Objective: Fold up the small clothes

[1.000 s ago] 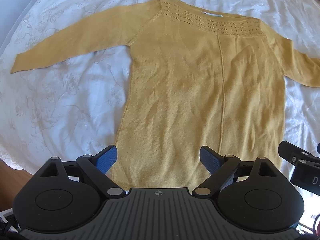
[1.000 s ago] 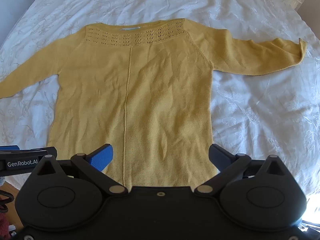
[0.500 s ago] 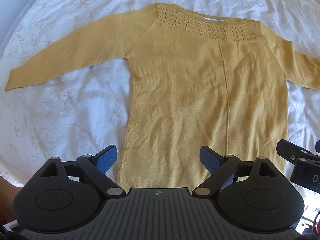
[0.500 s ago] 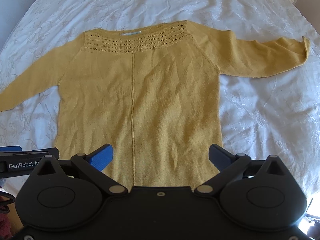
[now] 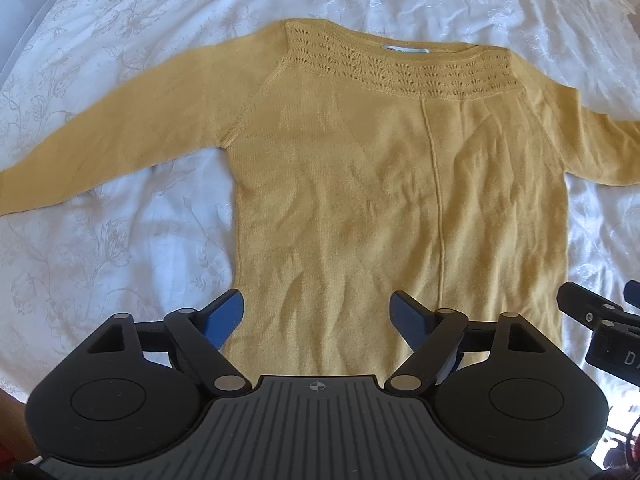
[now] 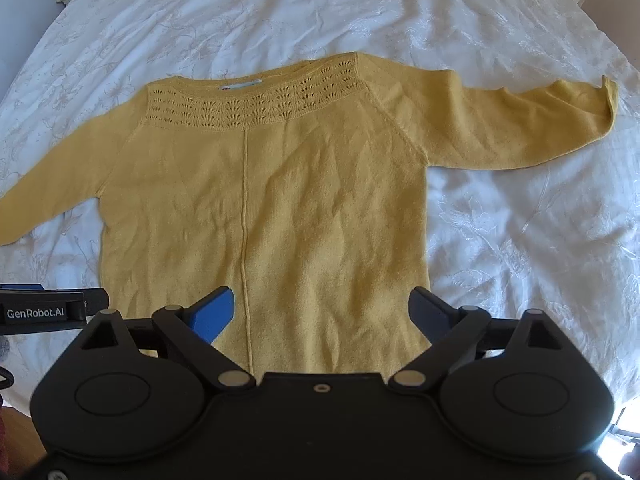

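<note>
Yellow sweater [image 5: 360, 200] flat on the bed [image 5: 120, 260], sleeves out; no fold yet, all still to do; left gripper [image 5: 316, 312] and right gripper [image 6: 324, 312] above its hem, jaws closing, holding nothing.

My sweater [image 5: 380, 184] is mustard yellow all over, with an openwork lace band [image 5: 400, 70] knitted across the far neckline. Beneath it, the bedspread [image 5: 120, 260] is white with a faint floral pattern. My gripper pads [image 6: 212, 312] are blue on black linkages.
</note>
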The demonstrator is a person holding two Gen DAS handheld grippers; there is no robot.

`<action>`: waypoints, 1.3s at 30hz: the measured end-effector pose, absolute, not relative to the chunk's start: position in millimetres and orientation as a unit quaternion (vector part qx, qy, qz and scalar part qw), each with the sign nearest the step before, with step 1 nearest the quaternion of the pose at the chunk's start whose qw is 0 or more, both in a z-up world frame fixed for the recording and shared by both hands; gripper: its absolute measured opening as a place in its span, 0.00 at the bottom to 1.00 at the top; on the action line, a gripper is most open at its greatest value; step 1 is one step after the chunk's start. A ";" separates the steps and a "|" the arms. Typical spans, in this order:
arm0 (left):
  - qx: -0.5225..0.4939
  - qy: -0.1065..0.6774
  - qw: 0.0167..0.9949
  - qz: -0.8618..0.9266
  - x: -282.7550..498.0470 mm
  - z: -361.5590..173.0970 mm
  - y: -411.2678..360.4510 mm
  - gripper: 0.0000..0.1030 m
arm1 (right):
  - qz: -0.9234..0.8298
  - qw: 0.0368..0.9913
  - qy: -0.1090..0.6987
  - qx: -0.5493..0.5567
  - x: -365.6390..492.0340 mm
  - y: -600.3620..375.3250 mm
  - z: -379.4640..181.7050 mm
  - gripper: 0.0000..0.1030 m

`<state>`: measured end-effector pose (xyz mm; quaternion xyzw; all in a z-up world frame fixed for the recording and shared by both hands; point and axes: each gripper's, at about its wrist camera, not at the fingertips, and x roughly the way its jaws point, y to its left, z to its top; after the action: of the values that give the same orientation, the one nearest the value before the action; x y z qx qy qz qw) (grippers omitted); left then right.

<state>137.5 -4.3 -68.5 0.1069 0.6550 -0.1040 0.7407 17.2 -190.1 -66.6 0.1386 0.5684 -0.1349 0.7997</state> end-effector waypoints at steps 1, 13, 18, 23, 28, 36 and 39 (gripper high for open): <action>0.104 0.656 0.740 -0.107 138.5 -69.2 -8.0 0.74 | -0.136 0.799 0.569 0.138 17.3 -195.5 -68.3 0.91; 0.046 0.607 0.786 -0.105 126.6 -50.0 -63.3 0.54 | -0.096 0.801 0.564 0.176 5.2 -308.4 -90.1 0.74; 0.023 0.570 0.816 -0.096 121.1 -40.1 -86.7 0.51 | -0.132 0.805 0.555 0.158 9.5 -382.1 -85.8 0.63; 0.037 0.532 0.841 -0.088 113.4 -31.3 -106.0 0.50 | -0.187 0.824 0.518 0.135 23.0 -462.9 -68.8 0.63; 0.041 0.507 0.857 -0.081 108.1 -27.5 -113.3 0.50 | -0.228 0.833 0.483 0.146 37.3 -538.6 -69.5 0.51; -0.005 0.522 0.852 -0.049 104.8 -28.1 -109.4 0.50 | -0.265 0.833 0.461 0.154 52.1 -600.9 -95.9 0.52; -0.012 0.517 0.855 -0.033 102.1 -27.5 -108.2 0.50 | -0.271 0.827 0.464 0.165 55.1 -617.6 -109.5 0.53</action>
<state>102.1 -108.2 -27.5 -0.0115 0.5171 -0.0329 0.8552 55.1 -617.6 -109.5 0.1649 0.4636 -0.2714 0.8272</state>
